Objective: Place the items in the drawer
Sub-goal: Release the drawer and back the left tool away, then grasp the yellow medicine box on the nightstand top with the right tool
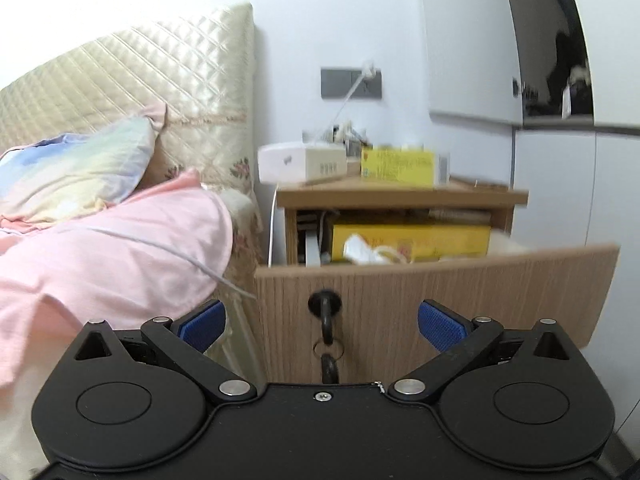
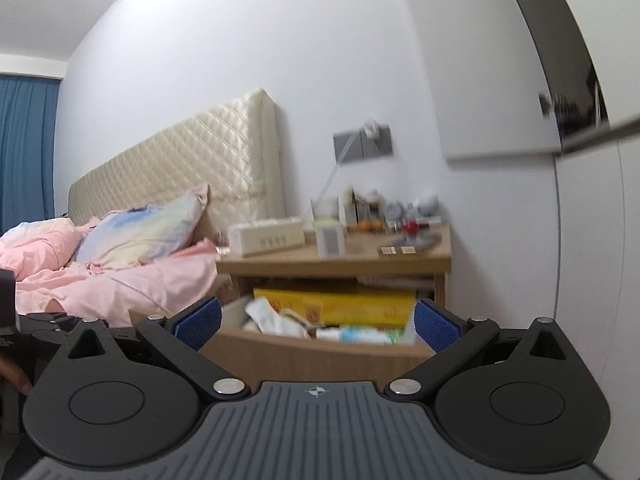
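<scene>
The wooden nightstand drawer (image 1: pixel 480 276) is pulled open, with a black key (image 1: pixel 325 312) hanging in its front lock. Inside lie a yellow box (image 1: pixel 412 240) and white crumpled items (image 1: pixel 362 250). My left gripper (image 1: pixel 322 320) is open and empty, its blue pads on either side of the key, just in front of the drawer front. My right gripper (image 2: pixel 316 322) is open and empty, a little above and in front of the open drawer (image 2: pixel 320 348), where the yellow box (image 2: pixel 336 304) and white packets (image 2: pixel 276 316) show.
The nightstand top (image 2: pixel 360 254) carries a white box (image 2: pixel 266 236), a small grey-white carton (image 2: pixel 330 242), a red object (image 2: pixel 412 227) and several small items. A bed with pink bedding (image 1: pixel 100 248) is on the left. White cabinets (image 1: pixel 580 200) stand right.
</scene>
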Demonstrator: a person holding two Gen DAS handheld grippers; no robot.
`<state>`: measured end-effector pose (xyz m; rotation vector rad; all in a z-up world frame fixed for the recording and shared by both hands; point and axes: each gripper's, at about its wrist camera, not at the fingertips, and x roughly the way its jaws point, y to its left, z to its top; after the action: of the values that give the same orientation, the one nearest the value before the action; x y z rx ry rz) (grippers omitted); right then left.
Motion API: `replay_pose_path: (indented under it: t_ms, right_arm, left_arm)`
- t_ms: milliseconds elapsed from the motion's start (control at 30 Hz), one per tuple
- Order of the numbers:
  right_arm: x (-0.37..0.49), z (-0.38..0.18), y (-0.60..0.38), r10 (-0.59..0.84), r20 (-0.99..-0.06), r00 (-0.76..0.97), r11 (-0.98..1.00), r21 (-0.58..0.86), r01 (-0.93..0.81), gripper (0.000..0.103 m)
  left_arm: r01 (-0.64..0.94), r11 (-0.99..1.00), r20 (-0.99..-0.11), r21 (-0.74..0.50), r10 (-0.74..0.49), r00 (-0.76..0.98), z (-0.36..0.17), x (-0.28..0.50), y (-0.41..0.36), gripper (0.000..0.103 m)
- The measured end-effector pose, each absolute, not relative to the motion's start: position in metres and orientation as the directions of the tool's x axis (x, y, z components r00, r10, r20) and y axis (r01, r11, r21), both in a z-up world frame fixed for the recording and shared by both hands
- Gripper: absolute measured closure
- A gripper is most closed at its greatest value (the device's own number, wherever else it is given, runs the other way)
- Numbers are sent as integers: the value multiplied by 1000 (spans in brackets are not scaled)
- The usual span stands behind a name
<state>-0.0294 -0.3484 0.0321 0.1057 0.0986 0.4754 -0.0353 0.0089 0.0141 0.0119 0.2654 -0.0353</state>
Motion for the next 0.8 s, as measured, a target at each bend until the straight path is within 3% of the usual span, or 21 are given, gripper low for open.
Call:
replay_pose_path:
  t_ms: [367,567,800]
  right_arm:
    - [-32,54,-335,415,-57,908,893,216,-394,0]
    - [-26,62,-325,407,-75,910,894,235,-381,0]
    - [-18,61,-322,381,-66,922,904,238,-356,0]
  left_arm:
    - [4,999,-219,-43,-13,976,41,-40,-3,1]
    - [42,998,-225,45,-31,974,41,-38,-33,1]
    - [43,998,-171,36,-36,985,38,-41,-33,1]
